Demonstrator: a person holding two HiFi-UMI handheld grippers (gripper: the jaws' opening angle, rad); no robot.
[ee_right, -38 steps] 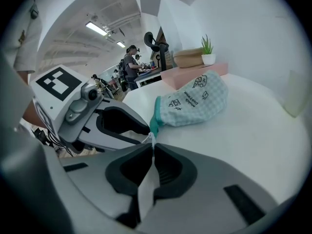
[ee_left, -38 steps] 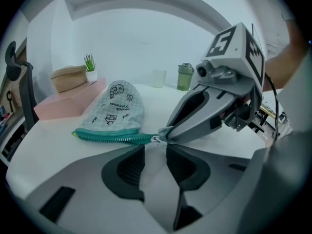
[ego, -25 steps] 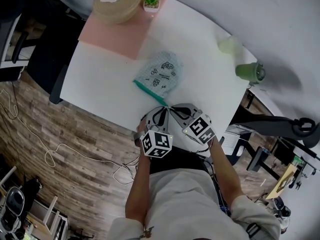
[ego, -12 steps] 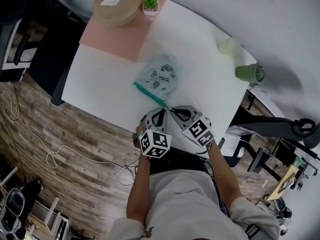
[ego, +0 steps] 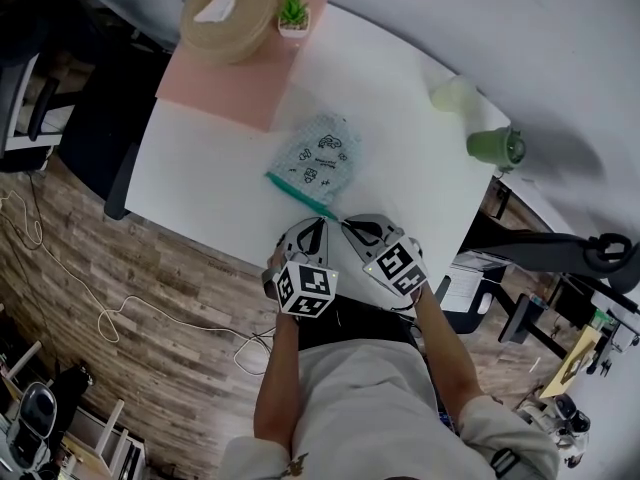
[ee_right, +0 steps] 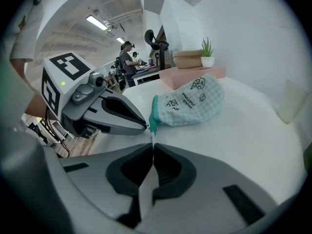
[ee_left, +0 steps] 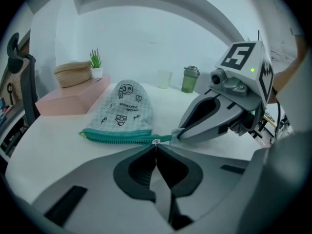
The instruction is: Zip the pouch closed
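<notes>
The pouch [ego: 320, 158] lies flat on the table [ego: 200, 183], with its teal zip [ee_left: 122, 137] along the near edge. The person's 2 forearms reach forward, the grippers tilted down and meeting in a V at the zip's end. The left gripper [ee_left: 156, 147] pinches the pull [ee_left: 156, 141]. The right gripper [ee_right: 152, 147] is clamped on the zip's tail [ee_right: 152, 124].

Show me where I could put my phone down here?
Bare table left of the pouch, below the pink mat; also between pouch and the green cup. Crowded at the near edge, where left gripper and right gripper pinch the pouch's zipper.
</notes>
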